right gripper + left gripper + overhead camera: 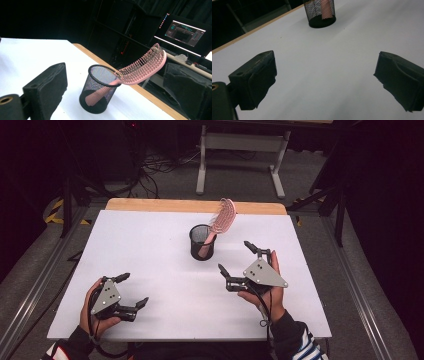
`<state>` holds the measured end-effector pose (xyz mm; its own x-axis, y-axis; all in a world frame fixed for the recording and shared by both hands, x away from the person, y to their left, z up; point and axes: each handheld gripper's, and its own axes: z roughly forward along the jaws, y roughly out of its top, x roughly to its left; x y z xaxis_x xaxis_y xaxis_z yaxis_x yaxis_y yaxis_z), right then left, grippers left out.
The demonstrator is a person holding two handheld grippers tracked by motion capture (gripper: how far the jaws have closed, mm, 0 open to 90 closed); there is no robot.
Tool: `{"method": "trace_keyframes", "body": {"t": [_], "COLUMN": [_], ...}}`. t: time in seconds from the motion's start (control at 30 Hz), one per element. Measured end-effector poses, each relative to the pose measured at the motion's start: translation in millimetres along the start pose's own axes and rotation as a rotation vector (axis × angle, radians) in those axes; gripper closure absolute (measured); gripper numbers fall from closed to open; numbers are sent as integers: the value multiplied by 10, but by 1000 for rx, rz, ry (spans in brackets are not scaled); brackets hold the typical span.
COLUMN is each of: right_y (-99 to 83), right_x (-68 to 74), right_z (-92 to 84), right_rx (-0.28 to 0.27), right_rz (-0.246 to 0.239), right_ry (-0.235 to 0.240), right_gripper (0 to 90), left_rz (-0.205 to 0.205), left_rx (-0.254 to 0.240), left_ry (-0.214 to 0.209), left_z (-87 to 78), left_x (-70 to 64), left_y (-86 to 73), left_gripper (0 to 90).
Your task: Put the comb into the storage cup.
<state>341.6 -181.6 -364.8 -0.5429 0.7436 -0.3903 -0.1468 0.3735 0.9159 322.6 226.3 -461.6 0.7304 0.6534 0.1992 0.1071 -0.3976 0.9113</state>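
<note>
Standing in the black mesh cup (202, 242) near the middle of the white table (150, 255), pink hairbrush (222, 217) leaning on its rim, handle down inside, right gripper (239, 257) wide open just beside it, touching nothing, left gripper (133, 290) open, well apart.

No words or numbers can be read here. The screen (186, 31) far off on the right glows with small lines and shapes, but they are too tiny and blurry to read. The cup (98, 88), the brush (145, 66) and the white surface (150, 270) have no labels on them.
</note>
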Motion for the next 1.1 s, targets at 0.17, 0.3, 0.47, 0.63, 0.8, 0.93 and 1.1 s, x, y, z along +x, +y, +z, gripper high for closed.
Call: {"method": "trace_keyframes", "body": {"t": [0.17,0.3,0.47,0.63,0.8,0.93,1.1], "right_y": [-29,-69,-94,-121,-158,-179,-211], "right_x": [13,24,34,51,71,75,82], "right_z": [-26,-35,-54,-70,-99,-116,-130], "right_rx": [0,11,12,10,25,28,38], "right_rz": [-2,-12,-19,-25,-41,-46,-61], "right_ry": [-6,-9,-14,-10,-8,-13,-16], "right_gripper": [63,63,65,66,65,65,65], "left_rz": [8,6,7,10,11,10,10], "left_rx": [3,4,7,9,10,10,11], "left_ry": [-4,-6,-9,-12,-11,-11,-11], "left_z": [8,11,17,20,16,13,7], "left_x": [-9,-9,-14,-13,-13,-15,-15], "left_y": [1,0,-1,-2,-3,-4,-3], "left_gripper": [50,50,50,49,47,47,47]}}
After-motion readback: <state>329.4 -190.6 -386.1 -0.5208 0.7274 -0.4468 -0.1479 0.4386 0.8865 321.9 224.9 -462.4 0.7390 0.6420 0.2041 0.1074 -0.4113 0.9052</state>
